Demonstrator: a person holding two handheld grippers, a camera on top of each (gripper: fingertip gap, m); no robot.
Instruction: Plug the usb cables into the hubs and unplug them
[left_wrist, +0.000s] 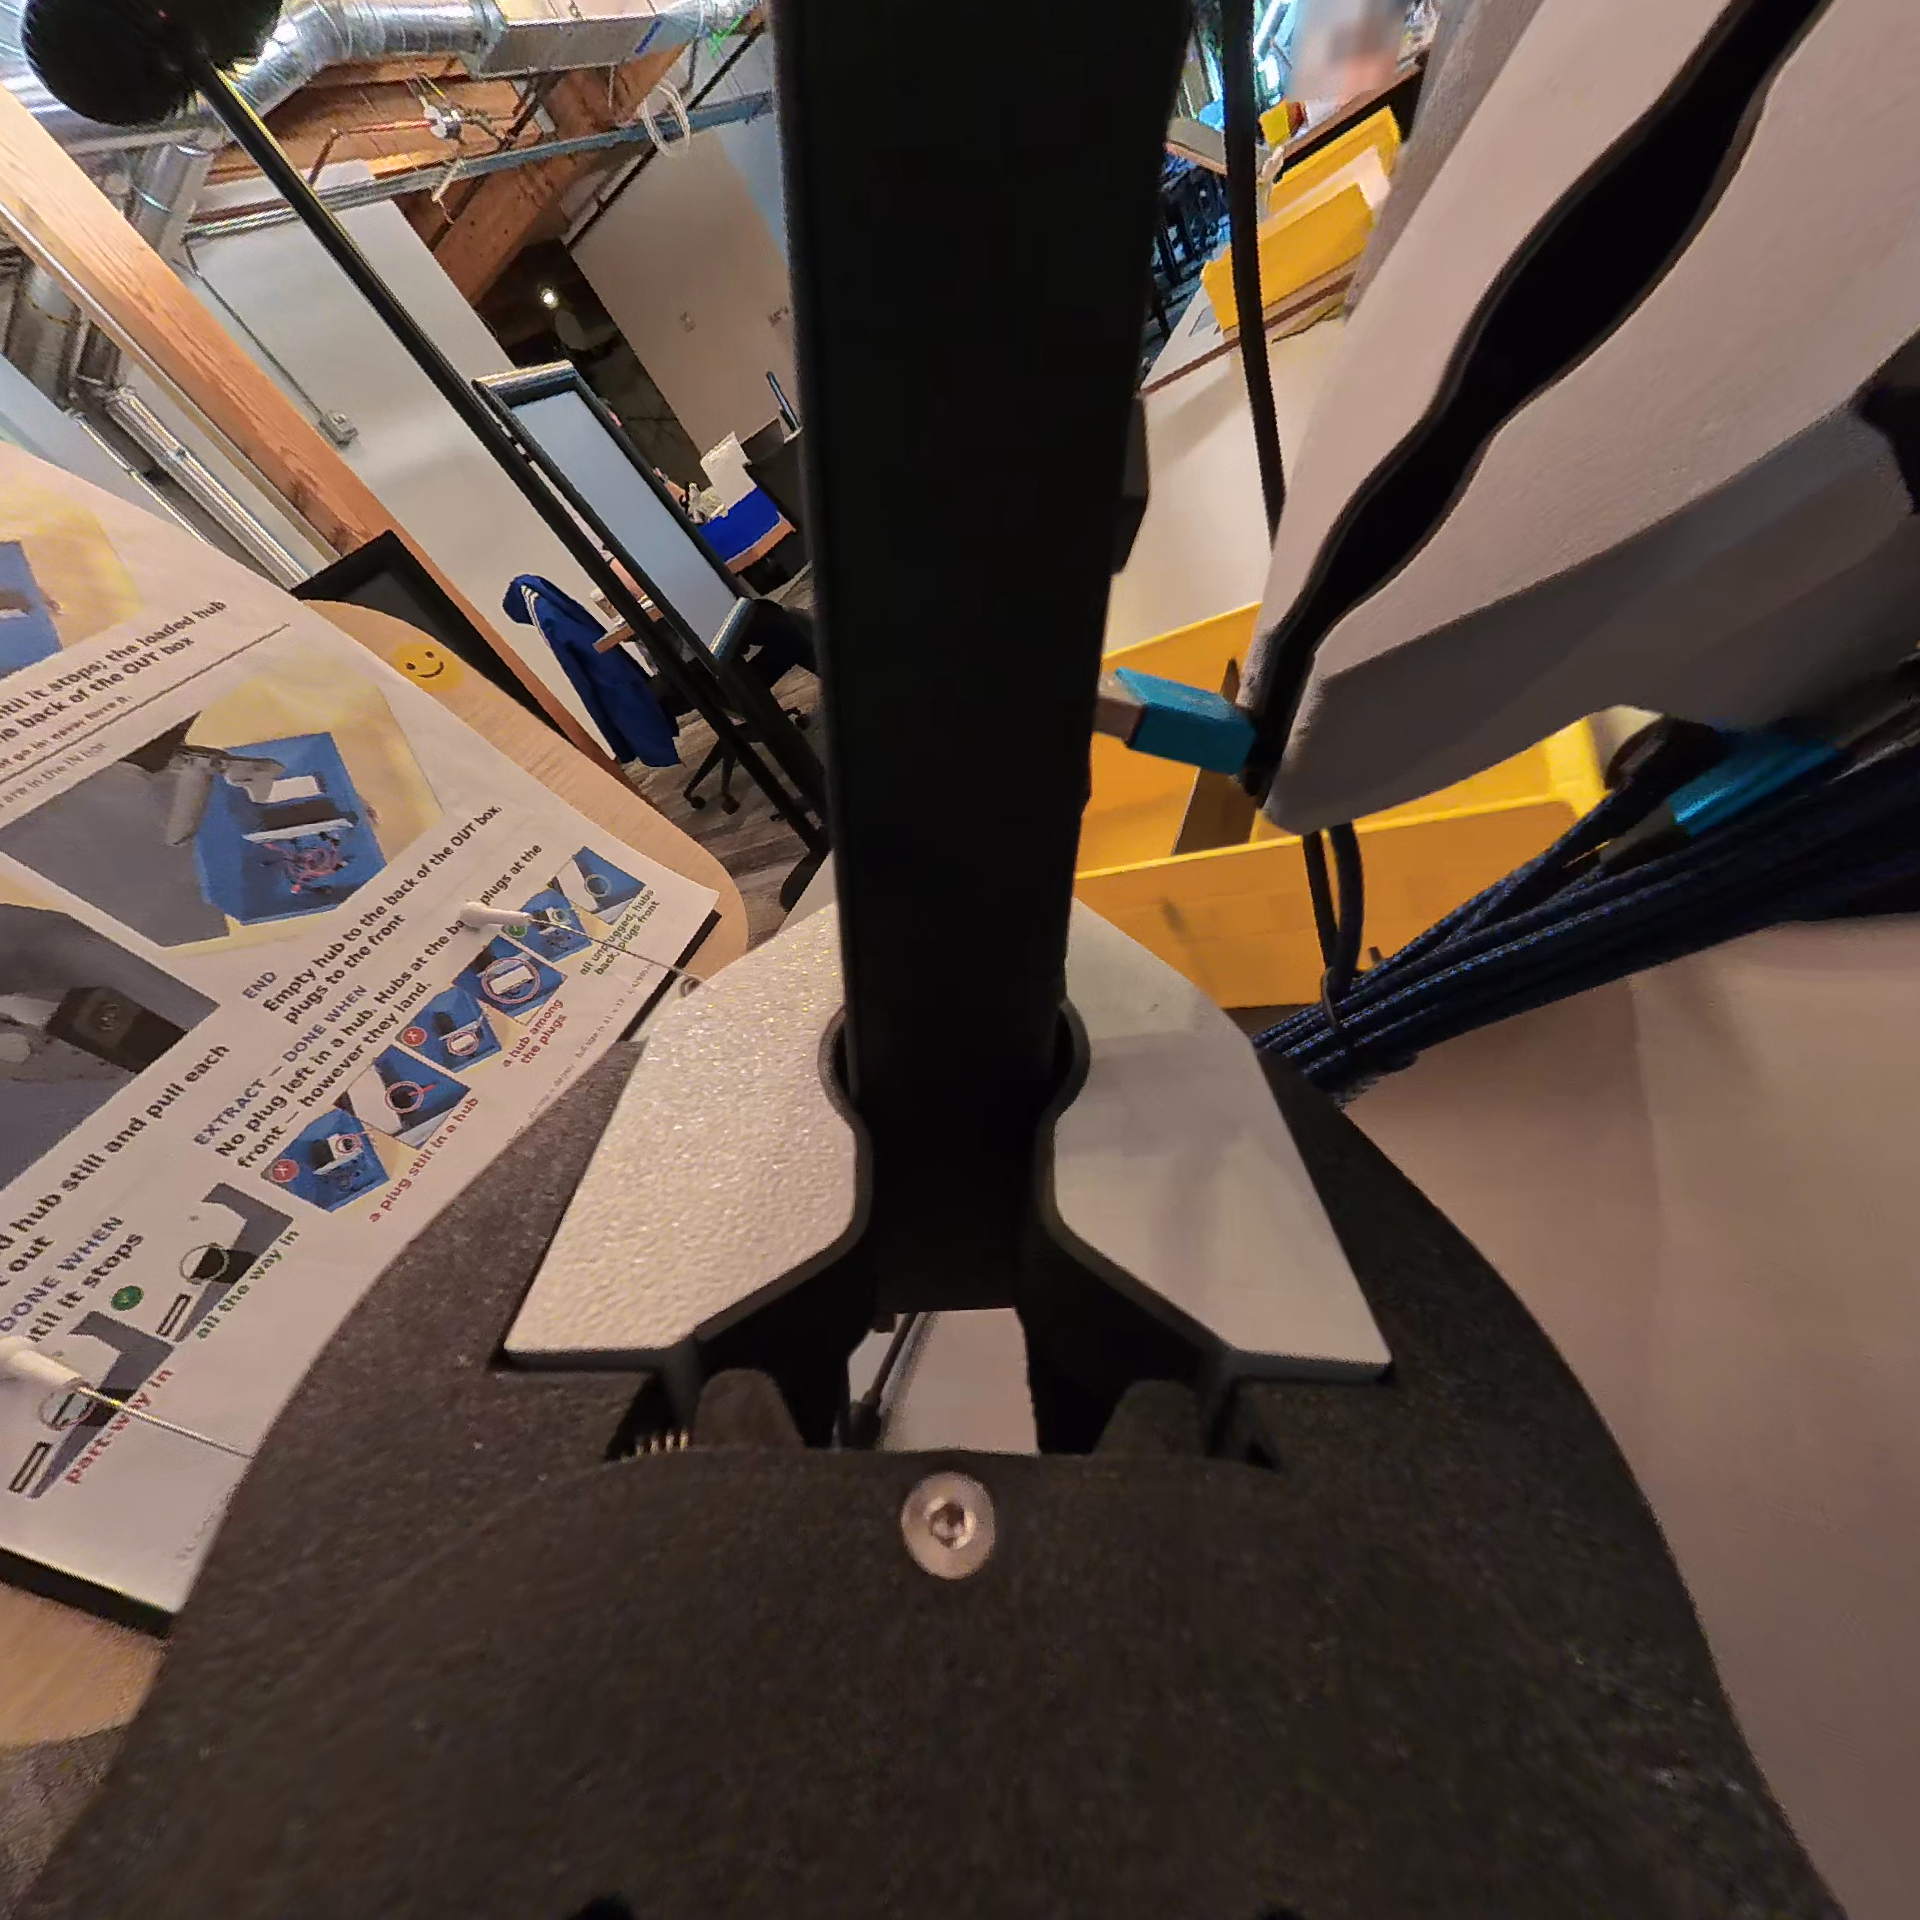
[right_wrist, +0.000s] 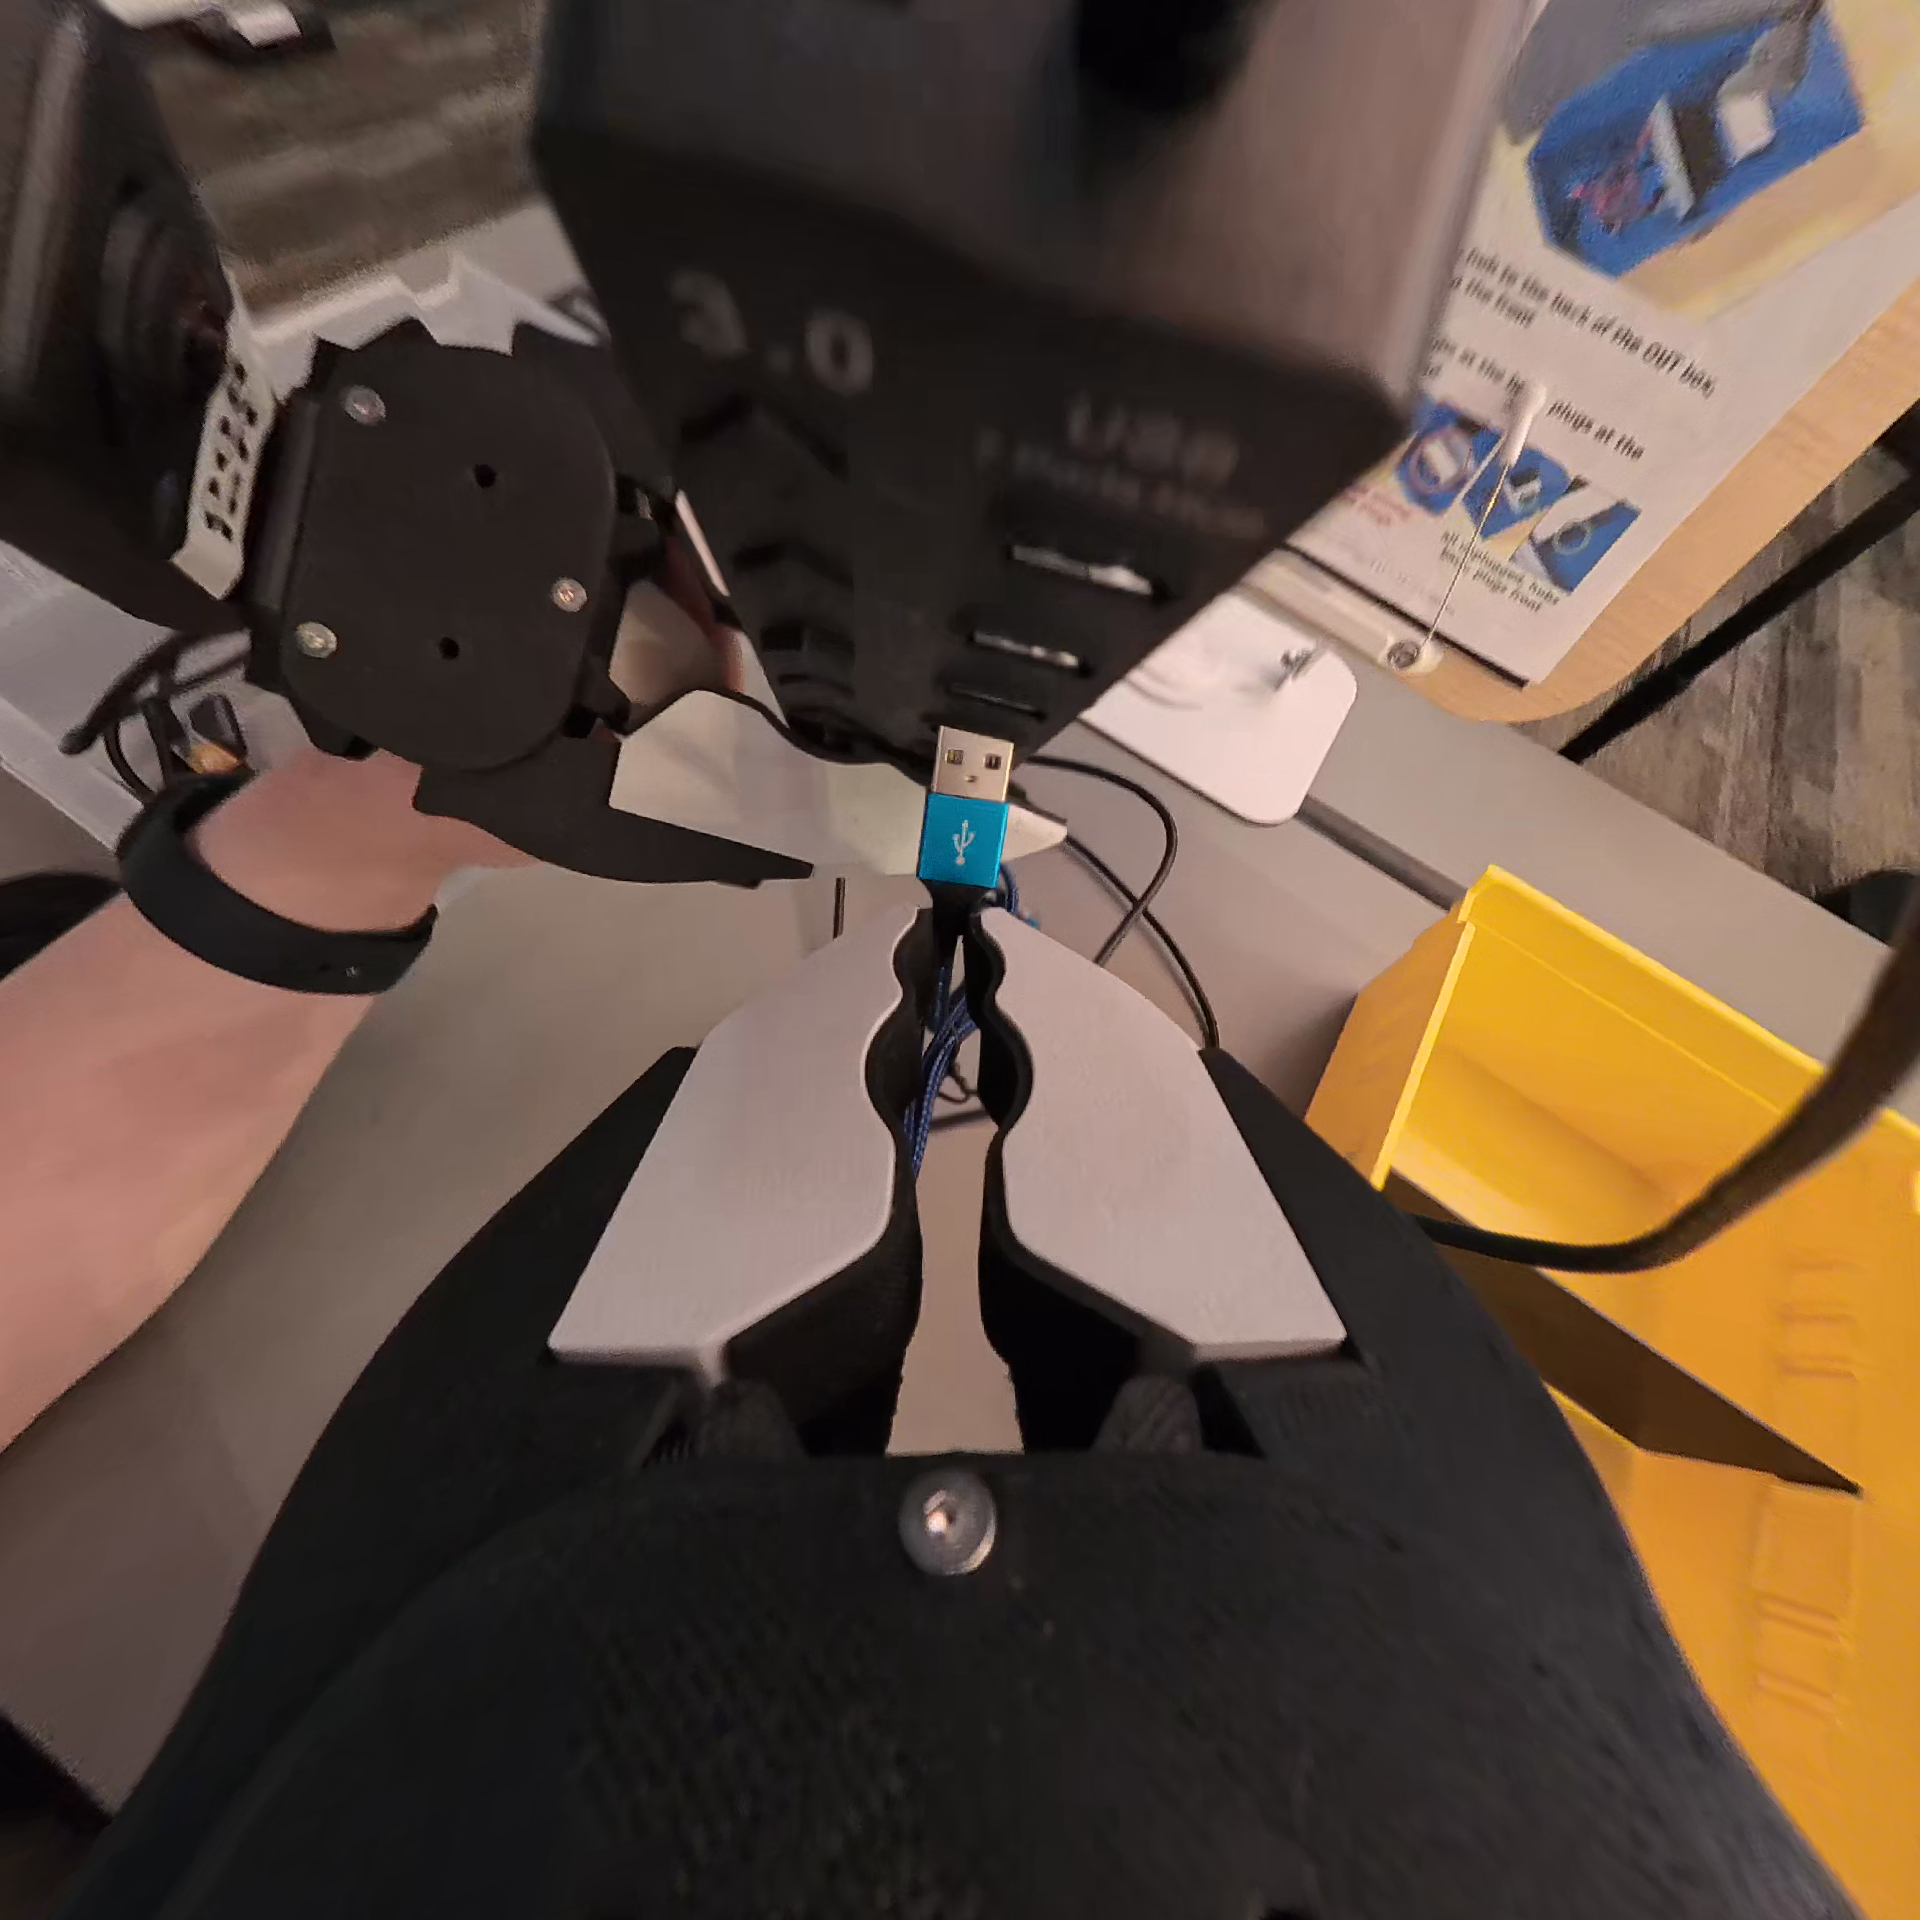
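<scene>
My left gripper (left_wrist: 956, 1039) is shut on the black USB hub (left_wrist: 956, 520), which stands upright between its fingers. In the right wrist view the hub (right_wrist: 987, 312) hangs blurred above, with a row of ports (right_wrist: 1023, 649), and one left finger (right_wrist: 748, 769) shows beside it. My right gripper (right_wrist: 948, 925) is shut on the cable just behind a blue USB plug (right_wrist: 961, 842). The plug's metal tip sits right at the hub's lowest port; I cannot tell if it has entered. In the left wrist view the right gripper (left_wrist: 1262, 727) points the plug (left_wrist: 1184, 717) at the hub's side.
A bundle of blue braided cables (left_wrist: 1558, 956) hangs under the right gripper. Yellow bins (left_wrist: 1195, 883) (right_wrist: 1558, 1091) stand on the right. An instruction sheet on a wooden board (left_wrist: 312, 987) leans at the left. A thin black cable (right_wrist: 1143, 862) and a white stand base (right_wrist: 1247, 717) lie on the grey table (right_wrist: 520, 1039). One gripper's finger ends stand about 6 cm off the other's.
</scene>
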